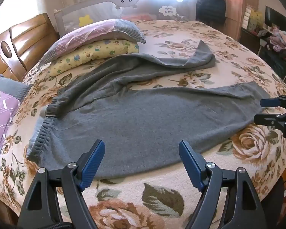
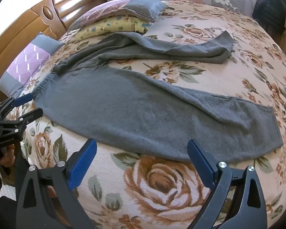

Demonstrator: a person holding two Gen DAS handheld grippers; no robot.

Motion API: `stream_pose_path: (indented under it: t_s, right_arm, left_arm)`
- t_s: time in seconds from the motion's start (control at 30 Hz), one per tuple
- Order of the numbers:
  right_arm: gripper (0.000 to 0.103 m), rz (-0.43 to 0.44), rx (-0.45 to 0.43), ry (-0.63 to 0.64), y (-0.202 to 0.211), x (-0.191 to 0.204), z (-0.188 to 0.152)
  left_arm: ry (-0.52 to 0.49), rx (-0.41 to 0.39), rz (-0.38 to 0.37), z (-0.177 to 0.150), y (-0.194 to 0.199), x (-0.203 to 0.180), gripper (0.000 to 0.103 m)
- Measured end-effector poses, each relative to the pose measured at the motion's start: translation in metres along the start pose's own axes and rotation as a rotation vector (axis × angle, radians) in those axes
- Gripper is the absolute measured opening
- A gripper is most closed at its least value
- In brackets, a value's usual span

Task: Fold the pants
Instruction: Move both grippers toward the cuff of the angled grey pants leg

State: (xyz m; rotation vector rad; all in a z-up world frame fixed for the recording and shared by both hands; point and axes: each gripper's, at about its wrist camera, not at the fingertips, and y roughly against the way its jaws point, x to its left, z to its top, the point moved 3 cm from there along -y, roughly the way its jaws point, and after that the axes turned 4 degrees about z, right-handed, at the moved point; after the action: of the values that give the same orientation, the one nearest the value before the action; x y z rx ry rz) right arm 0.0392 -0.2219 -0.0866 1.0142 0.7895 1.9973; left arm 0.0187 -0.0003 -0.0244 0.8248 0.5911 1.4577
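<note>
Right then, grey sweatpants (image 1: 143, 118) spread across the floral bedspread (image 1: 162, 189), elastic waistband (image 1: 47, 122) toward the wooden headboard (image 1: 19, 43), legs running the other way. Near leg lying flat and fairly smooth, hem (image 2: 276, 126) square at the far right. Far leg (image 1: 162, 63) splayed off at an angle, rumpled, its end part folded over on itself, upper edge just beside the stacked pillows (image 1: 97, 43). Wide wedge of bedspread showing between the two legs.

Left tool (image 1: 142, 164) hovering over the near edge of the seat area, blue pads wide apart, gripping nothing. Right tool (image 2: 142, 164) hanging above the bedspread just short of the near leg's lower edge, spread just as wide, also empty. Each tool visible at the margin of the other's view, both clear of the cloth.

Looks like the very start: nothing folded, no grip taken. Probably the first fold calls for bringing one leg onto the other. Likely needs one pinch at the waistband and one at a hem, both layers caught, then a carry across. Fleecy knit should drape and drag, so worth lifting clear before moving. Crumpled far leg could want flattening first.
</note>
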Motion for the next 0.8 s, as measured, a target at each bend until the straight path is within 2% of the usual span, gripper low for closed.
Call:
stream_pose_path:
  t_s: [0.47, 0.63, 0.67, 0.8]
  right_arm:
    - [0.096, 0.002, -0.003, -0.016, -0.001, -0.007, -0.004]
    - [0.096, 0.0, 0.002, -0.049, -0.001, -0.024, -0.01]
    - [0.096, 0.001, 0.003, -0.059, -0.001, -0.029, -0.01]
    - [0.096, 0.0, 0.002, -0.096, -0.001, -0.049, -0.009]
  left_arm:
    - [-0.011, 0.009, -0.011, -0.001, -0.007, -0.006, 0.08]
    - [-0.034, 0.032, -0.057, 0.001, -0.018, -0.017, 0.08]
    - [-0.039, 0.081, -0.075, 0.002, -0.017, -0.023, 0.08]
    - [-0.071, 0.083, -0.084, 0.01, -0.027, -0.038, 0.08]
